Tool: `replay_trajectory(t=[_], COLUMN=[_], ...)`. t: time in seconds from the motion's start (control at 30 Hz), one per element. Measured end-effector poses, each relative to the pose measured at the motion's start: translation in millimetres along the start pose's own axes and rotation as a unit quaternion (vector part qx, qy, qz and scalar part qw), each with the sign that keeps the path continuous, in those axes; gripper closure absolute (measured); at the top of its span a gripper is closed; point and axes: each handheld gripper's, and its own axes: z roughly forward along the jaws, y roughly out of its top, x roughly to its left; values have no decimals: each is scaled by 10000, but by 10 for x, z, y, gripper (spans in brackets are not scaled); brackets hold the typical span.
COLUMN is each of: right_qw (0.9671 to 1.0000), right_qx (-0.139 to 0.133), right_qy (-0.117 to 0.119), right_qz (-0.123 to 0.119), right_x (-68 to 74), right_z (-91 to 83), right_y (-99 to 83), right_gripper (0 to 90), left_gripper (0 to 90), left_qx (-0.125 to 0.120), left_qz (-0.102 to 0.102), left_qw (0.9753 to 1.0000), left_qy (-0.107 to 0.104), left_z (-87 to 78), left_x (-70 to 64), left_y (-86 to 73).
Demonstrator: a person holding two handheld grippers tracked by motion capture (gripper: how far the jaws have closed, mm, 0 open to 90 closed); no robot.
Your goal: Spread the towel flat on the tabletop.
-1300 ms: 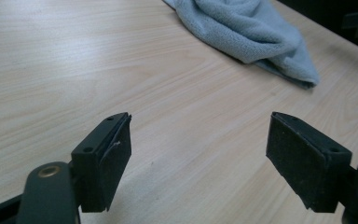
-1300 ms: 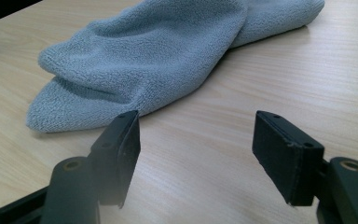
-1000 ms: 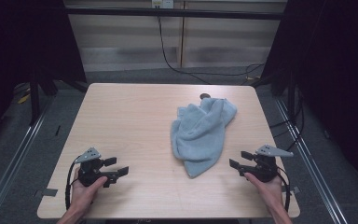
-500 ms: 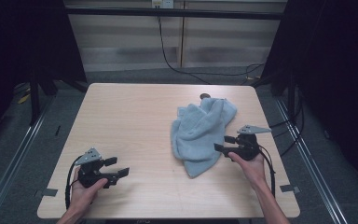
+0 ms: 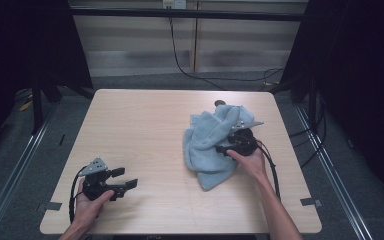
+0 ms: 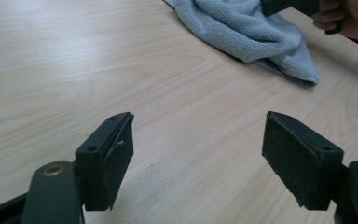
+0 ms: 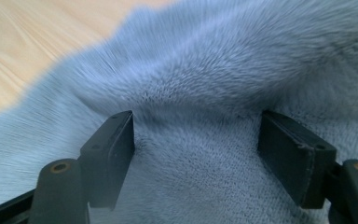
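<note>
A crumpled light-blue towel (image 5: 207, 145) lies on the right half of the wooden table (image 5: 145, 125). My right gripper (image 5: 226, 148) is pushed into the towel's right side, jaws wide apart. In the right gripper view a fold of the towel (image 7: 196, 93) bulges between and above the two open pads, which press into the cloth. My left gripper (image 5: 122, 178) rests near the table's front left, open, nothing between its jaws. The left gripper view has the towel (image 6: 247, 32) far ahead and the other hand (image 6: 349, 18) at its top right.
A small dark round object (image 5: 219, 104) sits at the towel's far edge. Black cables (image 5: 190, 65) run along the floor behind the table. Dark stands flank the table on both sides. Bare wood stretches across the left and middle of the tabletop.
My right gripper has travelled from the table's front right corner up and leftward into the towel. The left gripper has stayed where it was.
</note>
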Motion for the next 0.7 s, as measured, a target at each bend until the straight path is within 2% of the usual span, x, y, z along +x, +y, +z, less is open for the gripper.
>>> replay_trajectory(t=[0.03,0.1,0.13,0.17,0.2,0.23,0.27,0.3,0.33,0.43,0.47,0.5,0.57,0.7], right_qw=[9999,9998,9992,9992,9991,9992,9992,9994,9994,9999,10000,9998,9997,9983], right_qx=[120,113,203,203,232,238,238,184,184,75,59,62,73,99], right_qy=[-91,-159,-316,-316,-343,-312,-312,-276,-276,-138,29,138,185,465], right_qz=[1,4,-104,-104,-126,-104,-104,-80,-80,-42,-34,-130,-141,-325], right_x=[12,26,75,75,93,117,117,140,140,187,225,290,322,502], right_z=[54,107,139,139,142,145,145,141,141,124,115,108,106,98], right_y=[-16,-44,-61,-61,-66,-75,-75,-95,-95,-152,-176,-197,-205,-251], right_gripper=[287,317,388,388,434,523,523,621,621,662,670,672,672,672], left_gripper=[247,247,246,246,246,247,247,247,247,247,247,247,247,247], left_qx=[-3,-4,-2,8,12,20,25,21,25,27,23,15,32,32], left_qz=[10,12,12,19,23,6,6,-5,-1,18,15,7,-5,24], left_qw=[10000,10000,10000,10000,10000,10000,10000,10000,10000,10000,10000,10000,10000,10000], left_qy=[10,-1,-4,-10,-10,-12,2,12,16,8,9,25,18,29], left_z=[-2,-10,-10,-9,-3,3,8,13,13,10,14,19,31,43], left_x=[-6,-15,-13,-8,-3,1,3,4,4,-2,-1,0,2,-8], left_y=[0,-3,-3,-3,-2,0,2,4,5,6,5,5,6,12])
